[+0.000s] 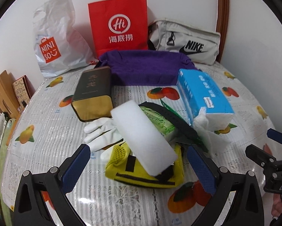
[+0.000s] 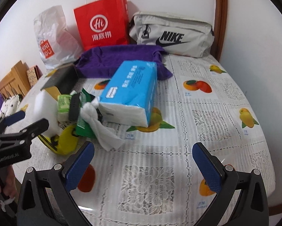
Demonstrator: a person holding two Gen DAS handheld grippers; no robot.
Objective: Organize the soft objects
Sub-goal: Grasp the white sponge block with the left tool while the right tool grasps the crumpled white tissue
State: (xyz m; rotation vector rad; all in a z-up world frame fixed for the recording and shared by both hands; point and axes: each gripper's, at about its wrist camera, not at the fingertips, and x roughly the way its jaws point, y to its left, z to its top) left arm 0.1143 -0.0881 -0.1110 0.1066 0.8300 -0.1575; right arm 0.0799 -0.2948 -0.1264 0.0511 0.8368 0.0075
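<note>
A white foam sponge block (image 1: 143, 141) lies tilted on a pile in the table's middle, over a yellow pouch (image 1: 146, 173) and a green wipes pack (image 1: 157, 120). A white glove (image 1: 101, 131) lies left of it. A blue tissue pack (image 1: 205, 96) with a tissue pulled out sits to the right, also in the right wrist view (image 2: 129, 94). A purple towel (image 1: 146, 67) lies behind. My left gripper (image 1: 139, 167) is open, its fingers either side of the pouch and sponge. My right gripper (image 2: 143, 167) is open and empty over bare tablecloth.
A dark tin box (image 1: 93, 96) stands left of the pile. At the back wall stand a Miniso plastic bag (image 1: 56, 37), a red paper bag (image 1: 120, 24) and a grey Nike bag (image 1: 188, 41). Wooden furniture (image 1: 1, 94) is beyond the left table edge.
</note>
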